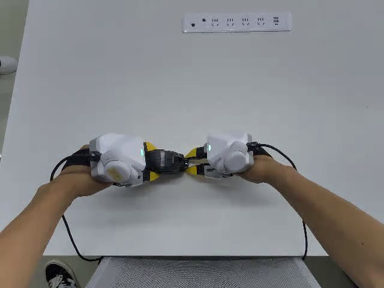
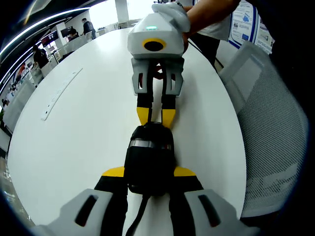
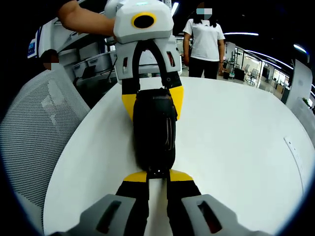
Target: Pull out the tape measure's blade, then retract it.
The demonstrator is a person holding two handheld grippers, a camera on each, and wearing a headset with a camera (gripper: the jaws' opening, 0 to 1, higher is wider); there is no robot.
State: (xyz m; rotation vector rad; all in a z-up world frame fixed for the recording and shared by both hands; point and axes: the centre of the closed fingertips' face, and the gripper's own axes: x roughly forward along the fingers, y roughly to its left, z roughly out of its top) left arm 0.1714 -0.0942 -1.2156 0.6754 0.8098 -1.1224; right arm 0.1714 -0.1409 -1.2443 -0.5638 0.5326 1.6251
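L claw (image 2: 149,172) is clamped on the tape measure (image 2: 150,155), jaws pressed vs. the case's two sides w/ yellow tips about mid-body. The black case sits low over the surface (image 1: 180,78), in front of the person, btwn the two claws. That grip looks meant as the anchor: the body is held fast so the other side can do the pulling.

R claw (image 3: 157,176) faces it head-on, jaws drawn nearly together at the case's nose, tips touching or just shy of it, w/ a thin pale gap btwn them. Can't tell whether they're biting the blade's hook or just lined up on it. Judging by how near the claws are, the blade is in or barely out, so the pull-out step is at its start.

Room: the work sits near the surface's near edge, w/ a mesh chair (image 1: 204,273) just below it. To the person's right the surface is bare and wide, so the R claw has a straight run outward. The power strip (image 1: 237,23) lies well apart at the far side, no obstacle. Cables trail off both claws over the near edge. Best keep the pull parallel to that edge, not toward it.
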